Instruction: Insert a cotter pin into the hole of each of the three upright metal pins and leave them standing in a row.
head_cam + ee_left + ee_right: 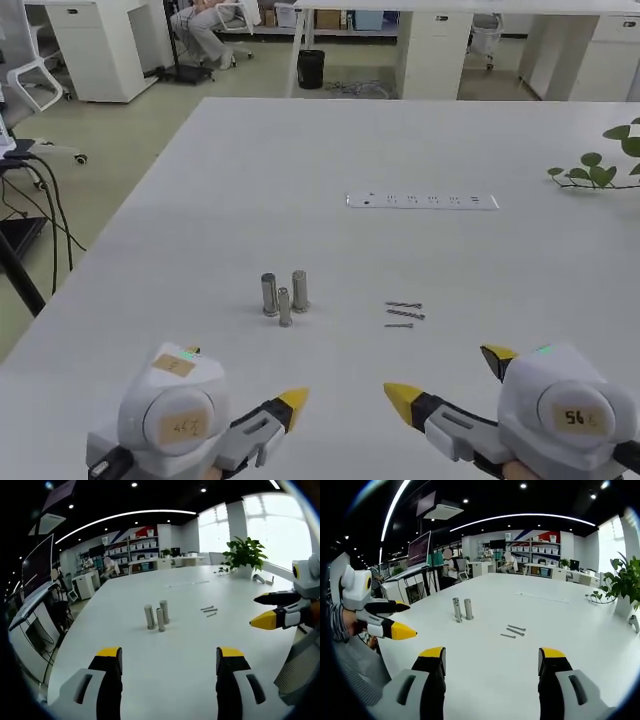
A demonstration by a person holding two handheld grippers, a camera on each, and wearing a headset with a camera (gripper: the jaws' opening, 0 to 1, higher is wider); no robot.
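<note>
White table holds 3 upright pins, 3 cotter pins; left tool, right tool gape.

the left gripper and right gripper have white bodies, black yellow-tipped jaws.

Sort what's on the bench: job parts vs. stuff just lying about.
Job:
- three upright metal pins, clustered together
- three cotter pins, lying loose beside them

Lying about:
- white power strip, farther back
- plant, at the table's far side
</note>
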